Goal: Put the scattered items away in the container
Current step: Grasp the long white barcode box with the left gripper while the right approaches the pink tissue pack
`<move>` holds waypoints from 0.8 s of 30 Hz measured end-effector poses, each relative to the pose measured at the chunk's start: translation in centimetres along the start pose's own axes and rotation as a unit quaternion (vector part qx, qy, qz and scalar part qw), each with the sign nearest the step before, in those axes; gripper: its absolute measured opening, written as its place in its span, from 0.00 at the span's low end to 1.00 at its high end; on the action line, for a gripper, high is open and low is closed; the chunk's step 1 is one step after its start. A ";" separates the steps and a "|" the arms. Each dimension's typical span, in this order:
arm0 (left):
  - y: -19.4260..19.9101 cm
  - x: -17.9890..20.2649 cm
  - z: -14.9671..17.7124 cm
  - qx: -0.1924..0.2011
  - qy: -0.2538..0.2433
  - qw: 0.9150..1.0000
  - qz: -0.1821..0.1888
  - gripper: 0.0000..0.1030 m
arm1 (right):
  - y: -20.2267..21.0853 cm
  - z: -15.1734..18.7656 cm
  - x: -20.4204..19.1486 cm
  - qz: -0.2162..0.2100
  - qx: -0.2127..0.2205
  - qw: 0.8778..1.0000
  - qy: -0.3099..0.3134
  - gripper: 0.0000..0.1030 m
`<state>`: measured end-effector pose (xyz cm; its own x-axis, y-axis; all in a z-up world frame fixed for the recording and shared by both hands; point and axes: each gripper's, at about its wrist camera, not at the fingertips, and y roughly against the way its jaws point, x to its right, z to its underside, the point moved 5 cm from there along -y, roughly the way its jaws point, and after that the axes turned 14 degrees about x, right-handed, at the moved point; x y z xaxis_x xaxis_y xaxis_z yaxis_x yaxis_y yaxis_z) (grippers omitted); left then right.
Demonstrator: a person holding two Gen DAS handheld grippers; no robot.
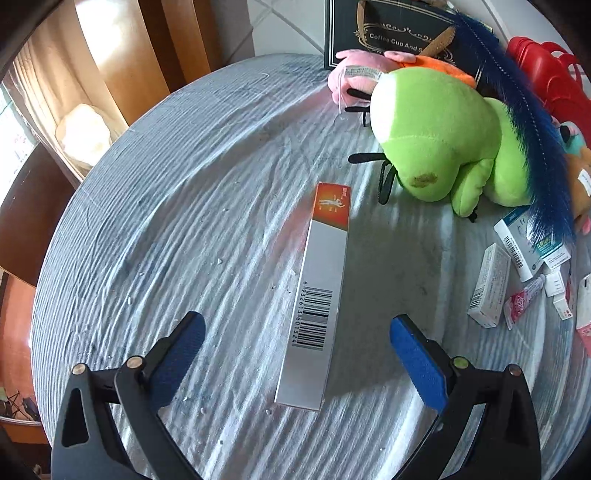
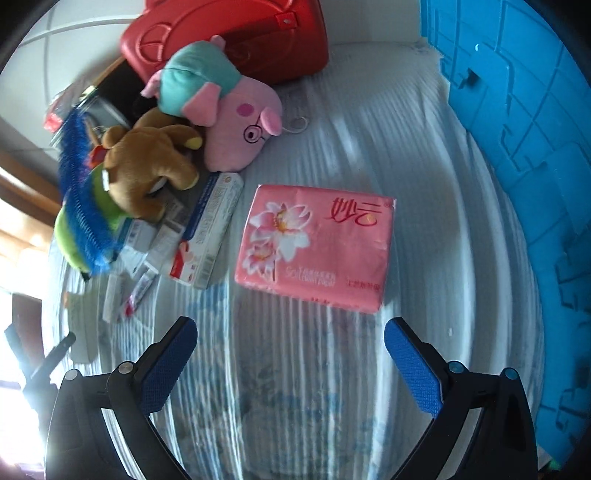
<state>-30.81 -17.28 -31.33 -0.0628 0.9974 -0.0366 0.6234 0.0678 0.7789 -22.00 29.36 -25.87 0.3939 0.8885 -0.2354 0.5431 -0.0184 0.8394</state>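
Observation:
A long silver box (image 1: 317,295) with an orange end and a barcode lies on the striped table cover, its near end between the fingers of my left gripper (image 1: 295,347), which stands open and apart from it. My right gripper (image 2: 290,343) is open too, just short of a pink tissue pack (image 2: 317,247) lying flat ahead of it. A blue plastic container (image 2: 524,177) rises along the right edge of the right wrist view.
A green plush (image 1: 443,140), a pink plush (image 1: 354,74) and a blue feather (image 1: 524,125) lie at the back right, before a black gift bag (image 1: 399,33) and a red bag (image 2: 229,37). Small medicine boxes (image 1: 491,291), a brown plush (image 2: 147,166) and a pink pig plush (image 2: 240,129) crowd there.

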 end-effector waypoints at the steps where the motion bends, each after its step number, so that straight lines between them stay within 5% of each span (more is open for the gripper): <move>1: -0.4 0.1 0.1 -0.002 -0.003 1.000 0.002 0.98 | -0.5 -0.3 0.0 0.000 0.000 1.000 -0.003 1.00; 2: -0.7 0.2 0.3 -0.003 -0.006 1.000 0.003 0.94 | -1.0 -0.6 0.0 0.000 0.001 1.000 -0.007 1.00; 4: -1.4 0.5 0.8 -0.012 -0.007 1.000 0.009 0.61 | -1.5 -1.5 0.2 -0.001 0.011 1.000 -0.015 1.00; 7: -1.6 0.5 1.1 -0.010 0.017 0.999 0.025 0.27 | -1.4 -3.3 1.9 0.020 0.041 0.999 -0.025 1.00; 12: 1.0 3.0 0.9 0.018 -0.009 1.000 0.020 0.22 | -1.0 -4.8 6.0 0.085 0.071 0.993 -0.025 1.00; 17: 5.0 8.3 1.6 0.040 -0.022 0.996 0.071 0.22 | -0.9 -3.7 8.6 0.089 0.071 0.993 -0.010 1.00; 21: 6.8 13.2 2.8 0.036 -0.035 0.994 0.097 0.22 | -2.9 -1.1 7.3 -0.011 0.005 1.000 0.002 1.00; 24: 8.1 15.9 4.0 0.032 -0.040 0.993 0.106 0.22 | -3.3 2.0 2.8 -0.105 -0.037 0.992 0.063 1.00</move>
<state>-23.65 -0.77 -28.12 0.1351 0.9881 0.0732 0.6641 -0.1451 0.7334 -21.15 30.97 -30.26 0.1792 0.9196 -0.3495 0.5459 0.2026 0.8130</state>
